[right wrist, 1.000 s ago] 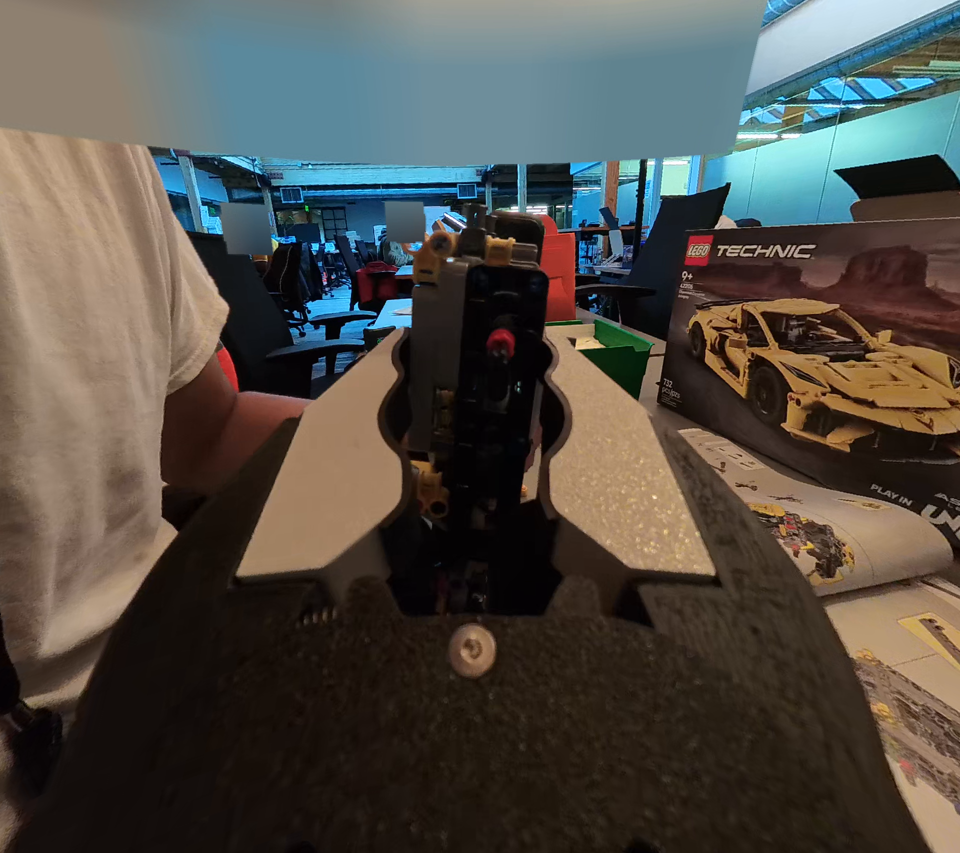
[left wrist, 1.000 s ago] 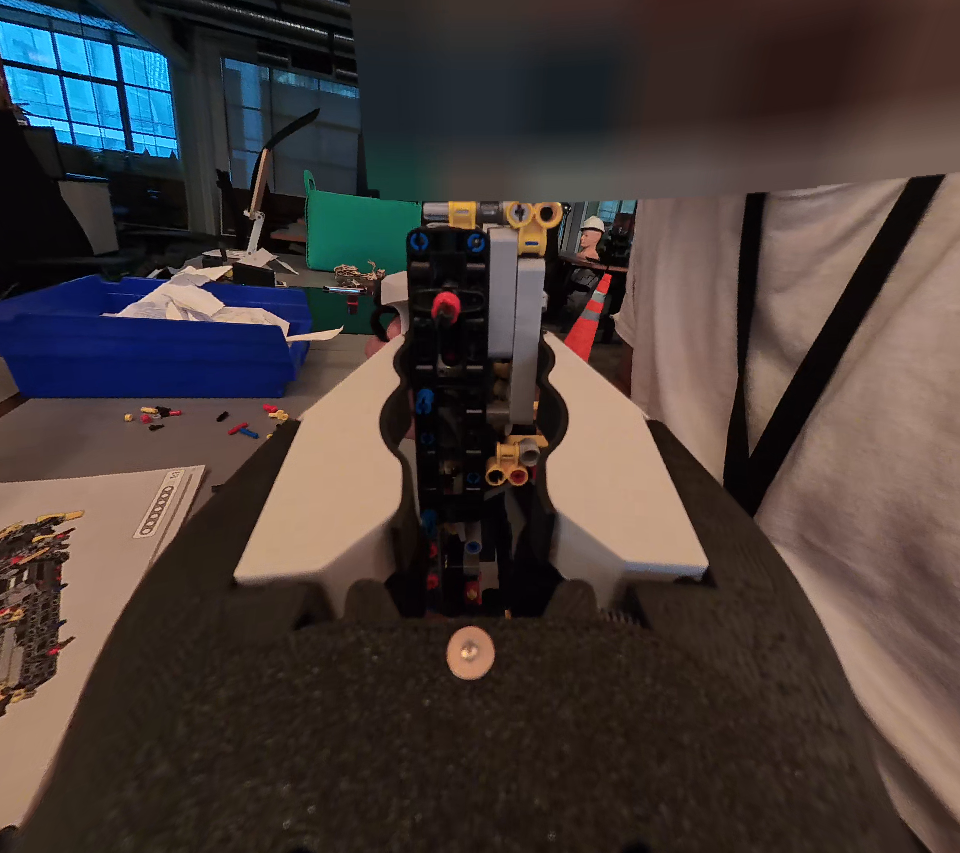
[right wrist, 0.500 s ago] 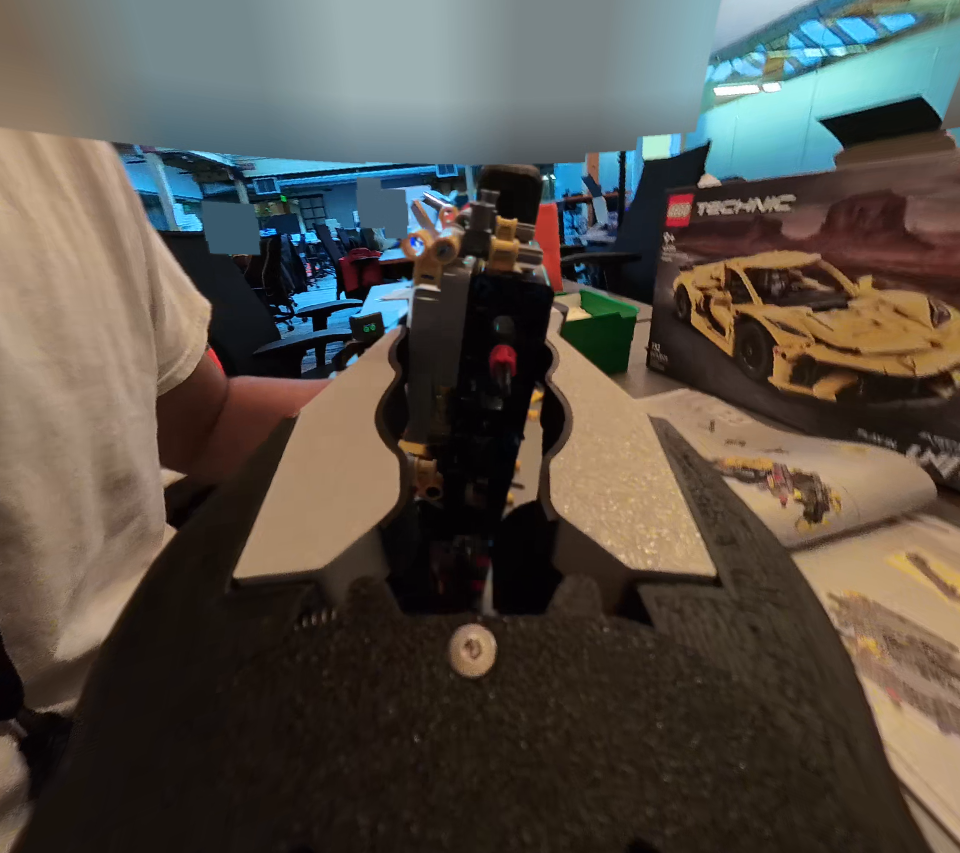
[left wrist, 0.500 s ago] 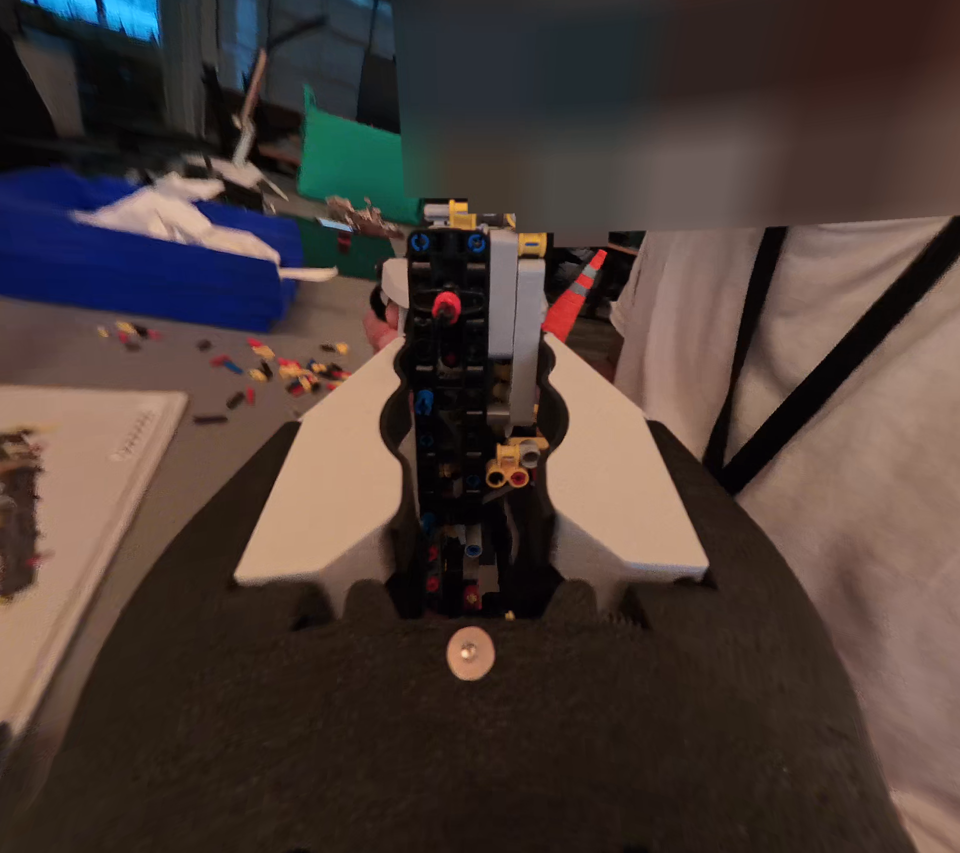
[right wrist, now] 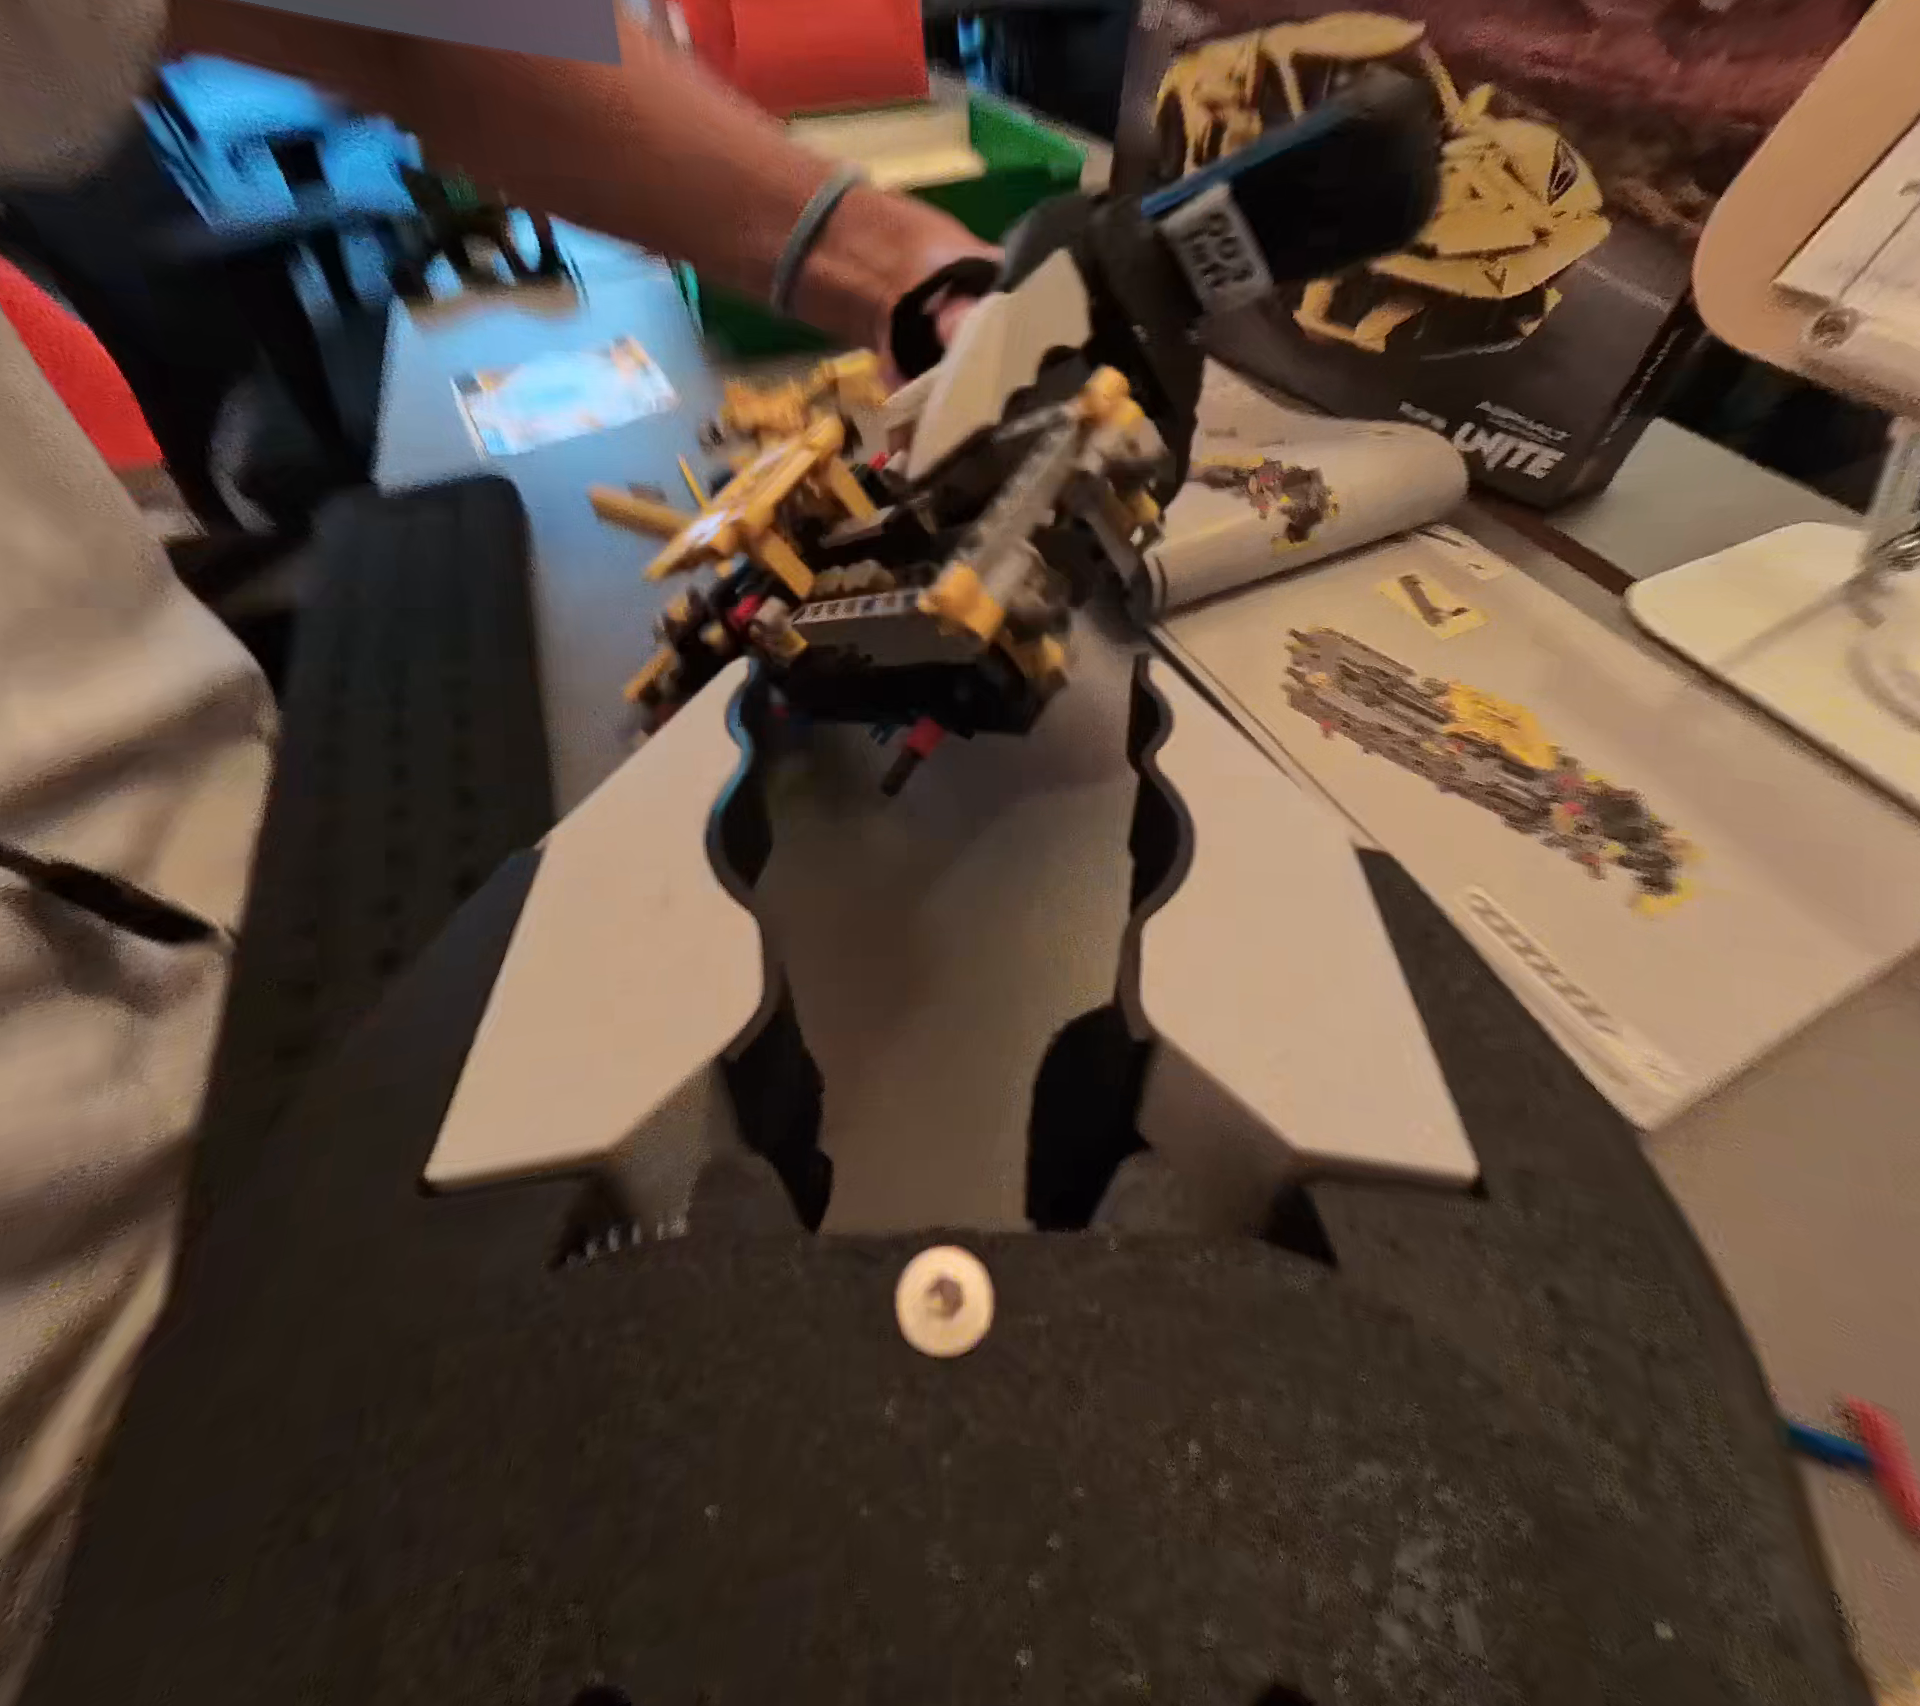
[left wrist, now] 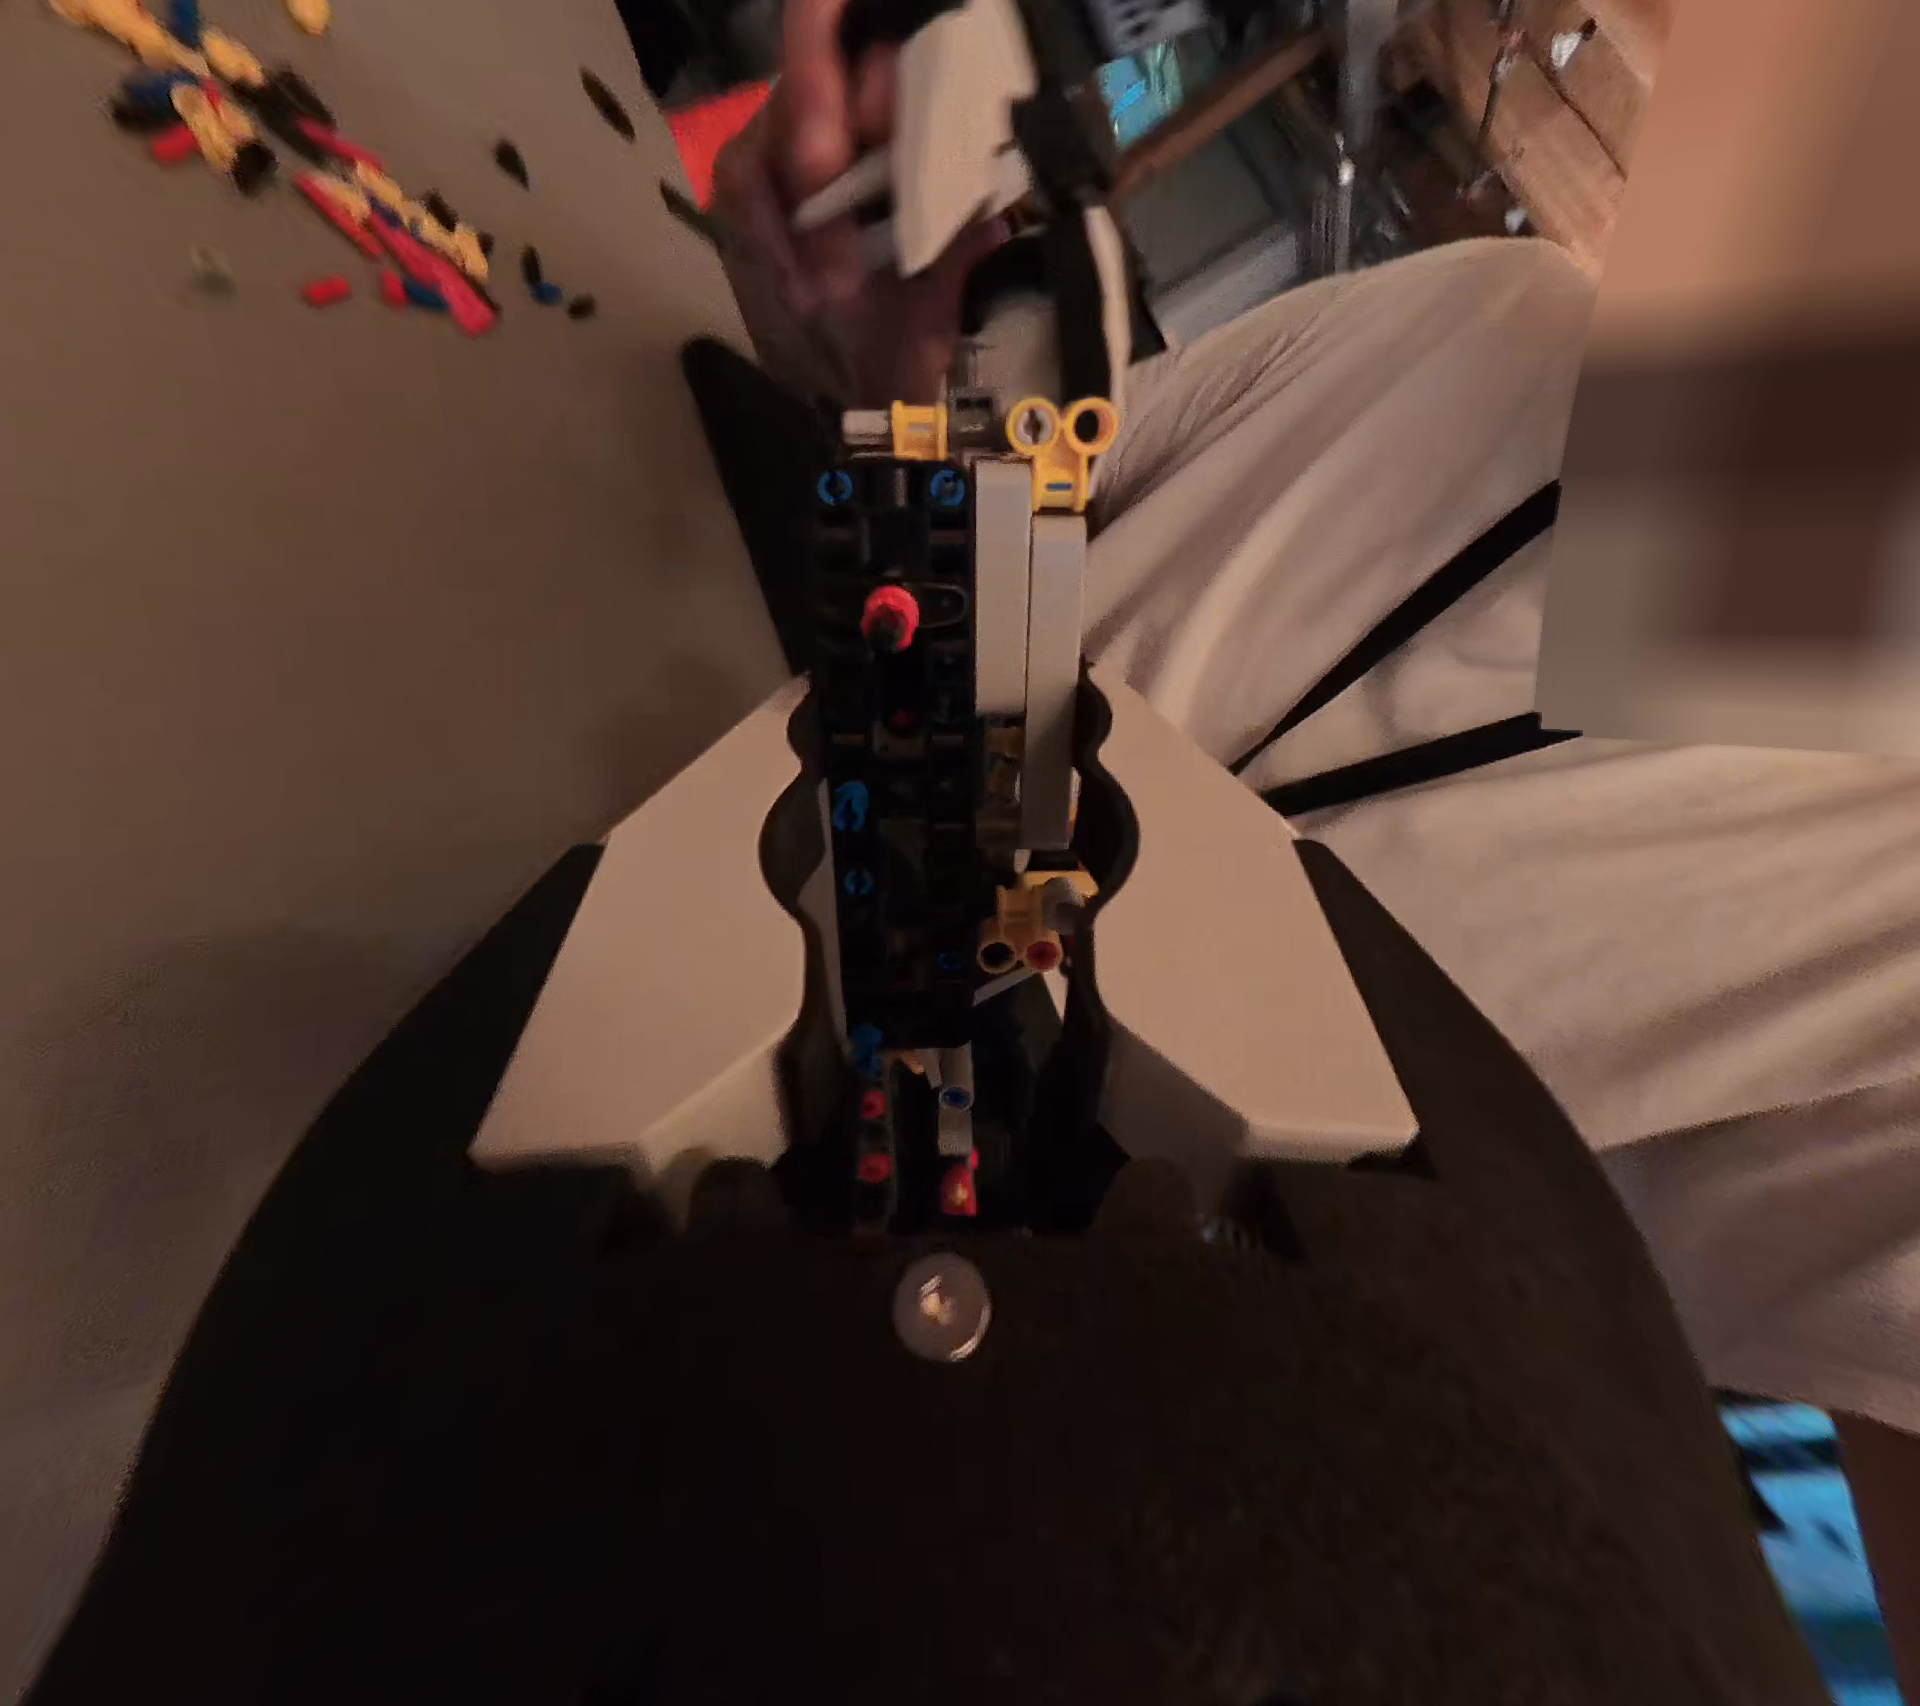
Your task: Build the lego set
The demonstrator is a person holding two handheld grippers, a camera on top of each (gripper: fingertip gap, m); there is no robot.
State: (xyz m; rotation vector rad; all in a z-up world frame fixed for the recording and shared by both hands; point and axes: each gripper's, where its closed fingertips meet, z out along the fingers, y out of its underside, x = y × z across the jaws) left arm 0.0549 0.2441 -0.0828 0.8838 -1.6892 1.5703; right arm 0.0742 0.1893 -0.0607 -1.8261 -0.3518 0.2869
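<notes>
Left wrist view, far left: loose small pieces [left wrist: 281,129], red, yellow, blue and black, scattered on the grey surface [left wrist: 312,617]. Centre: left tool [left wrist: 940,721] pinching the lego assembly [left wrist: 925,721], a long black and grey build with yellow connectors at its far end and a red pin on its face; it runs lengthwise between the two white fingers [left wrist: 665,960], held on both sides. Beyond it, a hand and the other tool, blurred. Right: a person in a white shirt [left wrist: 1455,825] with black straps. Right wrist view, left: the white sleeve, then a black mat [right wrist: 416,721] on the surface. Centre: right tool [right wrist: 940,721] spread wide, nothing between its fingers; just past its tips the assembly [right wrist: 914,596] is held low over the surface by the left tool [right wrist: 1013,368]. Right: open instruction booklet [right wrist: 1507,773], flat, beside it. Behind it, the set's box [right wrist: 1507,129] stands upright.
</notes>
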